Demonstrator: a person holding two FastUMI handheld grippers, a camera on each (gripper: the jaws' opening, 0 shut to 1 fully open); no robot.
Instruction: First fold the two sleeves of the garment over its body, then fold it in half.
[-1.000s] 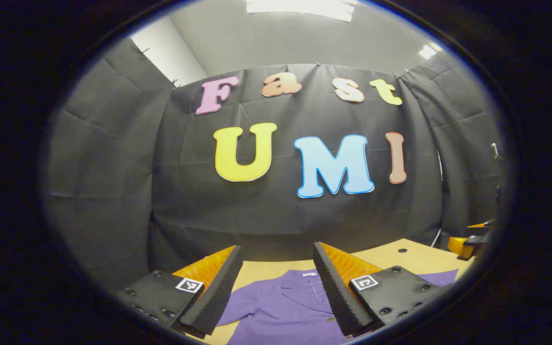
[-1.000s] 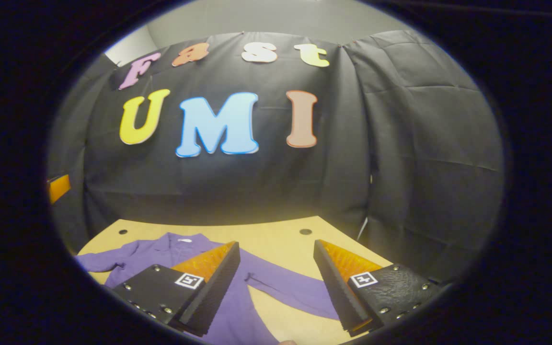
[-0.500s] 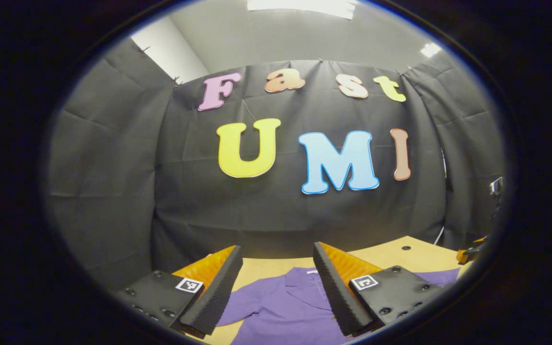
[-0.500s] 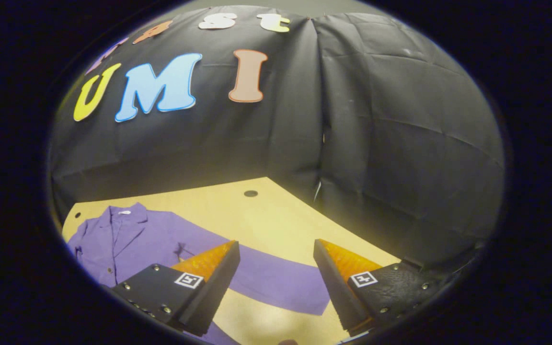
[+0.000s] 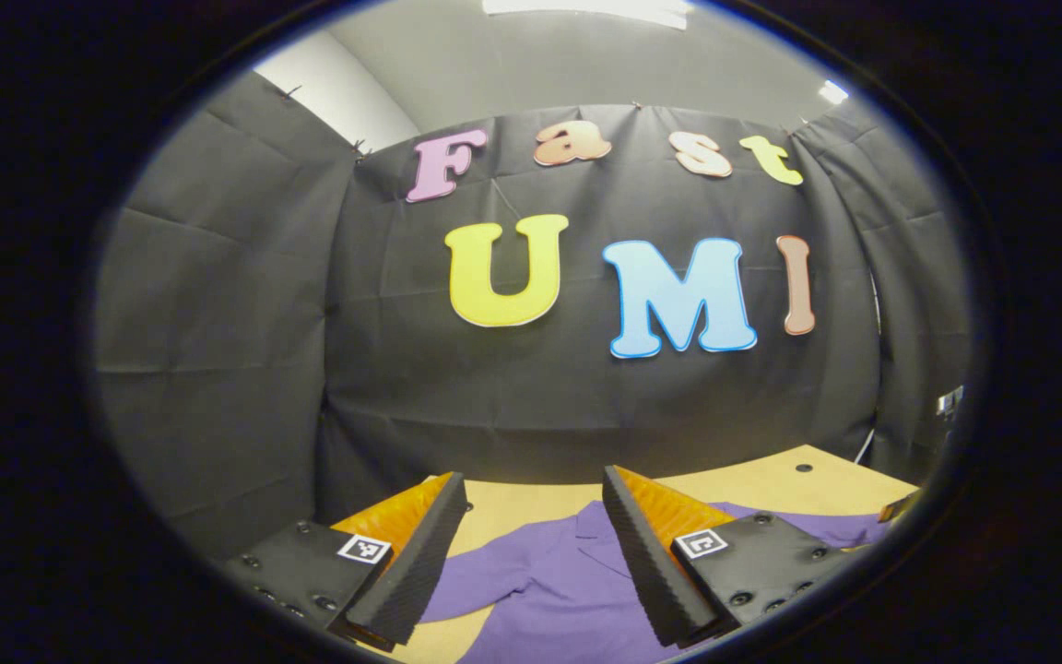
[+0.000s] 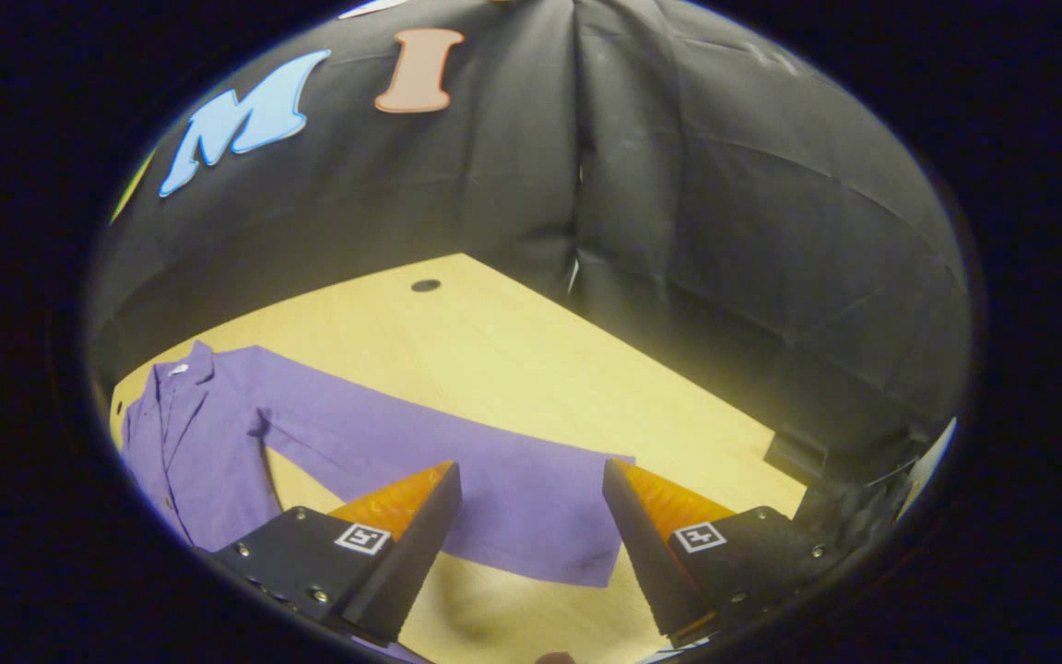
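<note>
I am holding my right gripper point(image 6: 531, 544) wide open and empty above the purple shirt's point(image 6: 190, 443) outstretched sleeve point(image 6: 494, 489), aiming at its cuff edge (left gripper point(image 5: 531, 553) also open, empty).

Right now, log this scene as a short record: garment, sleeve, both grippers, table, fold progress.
garment: purple shirt lying flat on the table, collar toward the booth wall
sleeve: long sleeve spread out sideways, not folded over the body
right gripper: right gripper open, above the sleeve's cuff end, holding nothing
left gripper: left gripper open, above the shirt's collar area, holding nothing
table: light wooden table
fold progress: no fold done yet
</note>
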